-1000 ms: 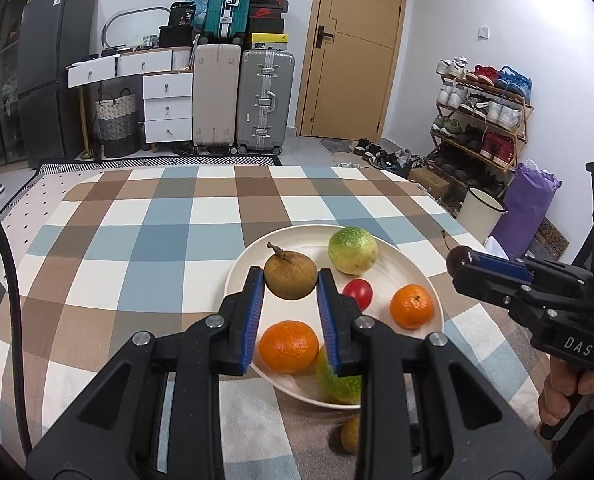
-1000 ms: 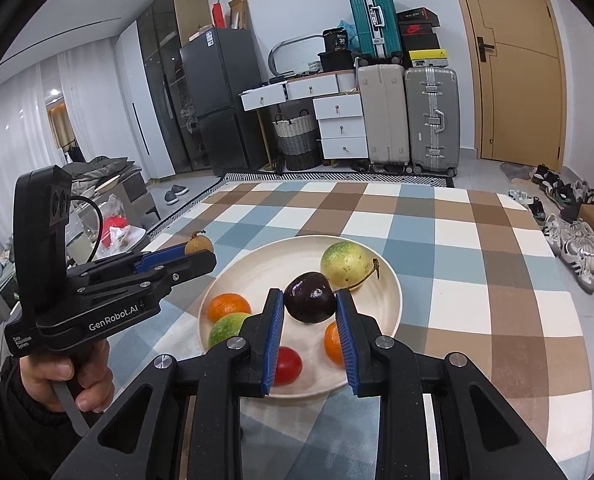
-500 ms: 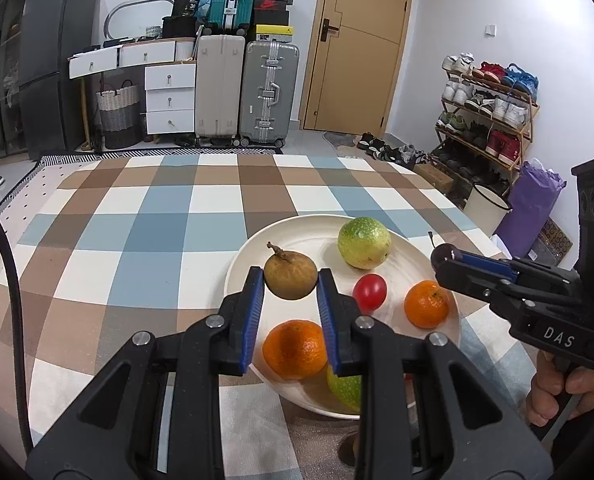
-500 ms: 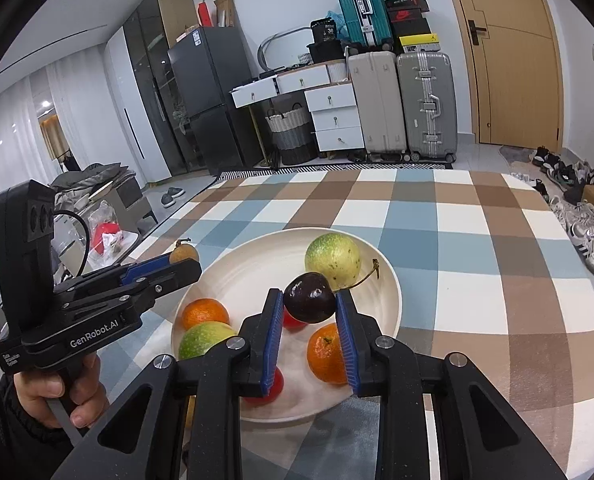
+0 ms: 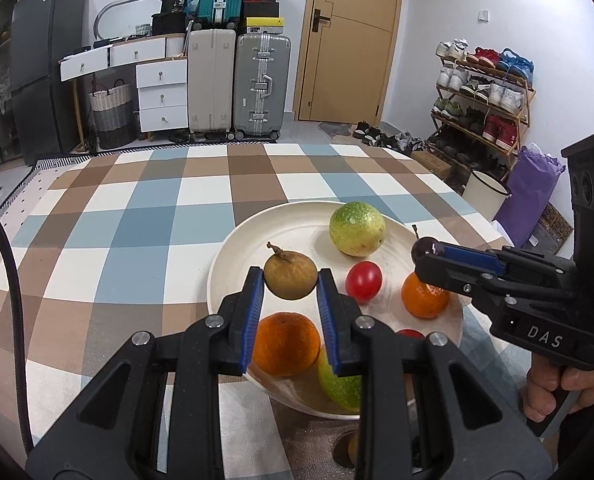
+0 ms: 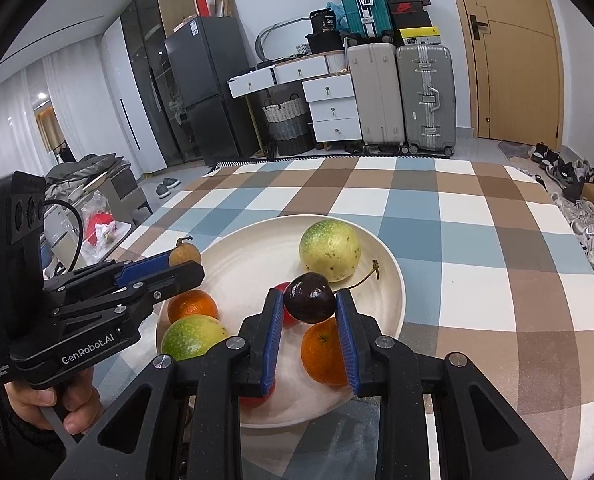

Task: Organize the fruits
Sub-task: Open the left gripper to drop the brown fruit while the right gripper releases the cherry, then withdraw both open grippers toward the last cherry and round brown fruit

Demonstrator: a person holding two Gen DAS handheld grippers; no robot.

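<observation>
My left gripper (image 5: 291, 280) is shut on a brown longan (image 5: 290, 275) and holds it above the near left of the cream plate (image 5: 233, 248). My right gripper (image 6: 309, 300) is shut on a dark cherry (image 6: 309, 298) with a stem, held above the plate (image 6: 393, 280). In the plate lie a green-yellow fruit (image 5: 357, 229), a red cherry tomato (image 5: 363, 280), two oranges (image 5: 286, 343) (image 5: 424, 301) and another green fruit (image 5: 339, 384). In the right wrist view the left gripper (image 6: 185, 256) is at the plate's left edge.
The plate stands on a table with a checked blue, brown and white cloth (image 5: 137, 208). A small fruit (image 5: 353, 446) lies on the cloth in front of the plate, half hidden by my left gripper. Suitcases, drawers, a shoe rack and a door stand beyond the table.
Both grippers have moved forward and down over the plate, each still holding its fruit. The right gripper has drawn closer to the left one.
</observation>
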